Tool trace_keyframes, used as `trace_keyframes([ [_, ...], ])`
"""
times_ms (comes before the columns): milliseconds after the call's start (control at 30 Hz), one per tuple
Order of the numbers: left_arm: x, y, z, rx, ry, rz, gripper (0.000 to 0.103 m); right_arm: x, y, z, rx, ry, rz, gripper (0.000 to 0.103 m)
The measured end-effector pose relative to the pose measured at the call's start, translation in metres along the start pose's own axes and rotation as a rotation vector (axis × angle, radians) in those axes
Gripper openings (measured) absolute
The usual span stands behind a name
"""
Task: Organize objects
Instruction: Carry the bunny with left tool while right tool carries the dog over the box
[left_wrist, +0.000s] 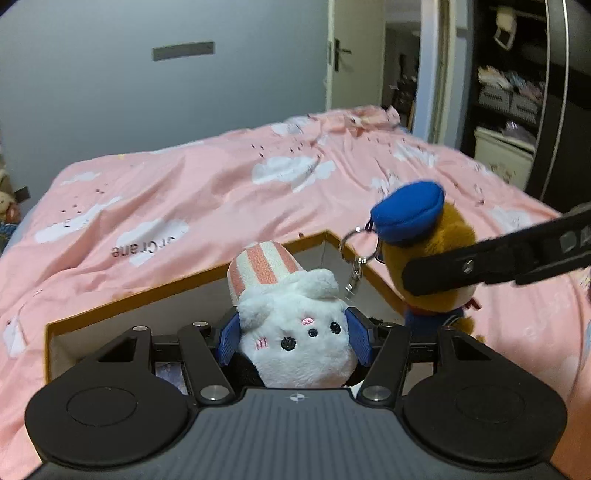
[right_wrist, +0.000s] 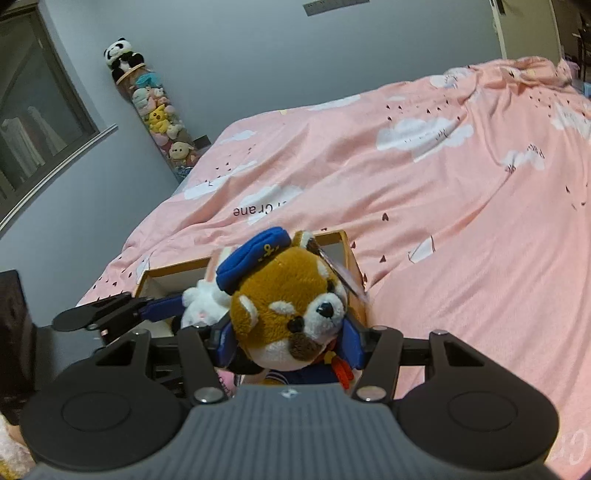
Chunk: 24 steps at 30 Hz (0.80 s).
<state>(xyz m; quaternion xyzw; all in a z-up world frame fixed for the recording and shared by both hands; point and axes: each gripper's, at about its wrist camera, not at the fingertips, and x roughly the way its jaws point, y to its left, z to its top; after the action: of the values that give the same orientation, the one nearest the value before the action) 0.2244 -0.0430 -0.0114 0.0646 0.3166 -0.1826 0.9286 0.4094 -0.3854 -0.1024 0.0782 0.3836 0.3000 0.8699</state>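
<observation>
A white plush (left_wrist: 299, 339) with a pink-and-white striped hat sits between the blue pads of my left gripper (left_wrist: 293, 338), which is shut on it, above an orange-rimmed cardboard box (left_wrist: 192, 280) on the bed. My right gripper (right_wrist: 290, 338) is shut on a brown plush dog (right_wrist: 288, 306) in a blue sailor cap. In the left wrist view the dog (left_wrist: 424, 236) hangs at the box's right rim, with a metal keyring (left_wrist: 356, 254) dangling from its cap. In the right wrist view the white plush (right_wrist: 201, 302) and the left gripper's fingers (right_wrist: 162, 306) show behind the dog, over the box (right_wrist: 332, 236).
The box rests on a pink duvet with white clouds (left_wrist: 221, 184). A tall clear tube of plush toys topped by a panda (right_wrist: 155, 107) stands at the wall. A dark wardrobe with shelves (left_wrist: 517, 103) and an open door (left_wrist: 354, 51) lie beyond the bed.
</observation>
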Motion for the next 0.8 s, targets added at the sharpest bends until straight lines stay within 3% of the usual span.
trace_keyframes([
  [500,0.055,0.011,0.006,0.210,0.124,-0.152,0.069,0.030,-0.012,0.014,0.072,0.032,0.024,0.058],
  [667,0.061,0.011,0.008,0.354,0.181,-0.177,0.070,0.034,-0.014,0.018,0.133,0.062,0.084,0.058],
  [800,0.072,0.009,0.003,0.400,0.212,-0.183,0.073,0.045,-0.016,0.015,0.208,0.102,0.113,0.058],
])
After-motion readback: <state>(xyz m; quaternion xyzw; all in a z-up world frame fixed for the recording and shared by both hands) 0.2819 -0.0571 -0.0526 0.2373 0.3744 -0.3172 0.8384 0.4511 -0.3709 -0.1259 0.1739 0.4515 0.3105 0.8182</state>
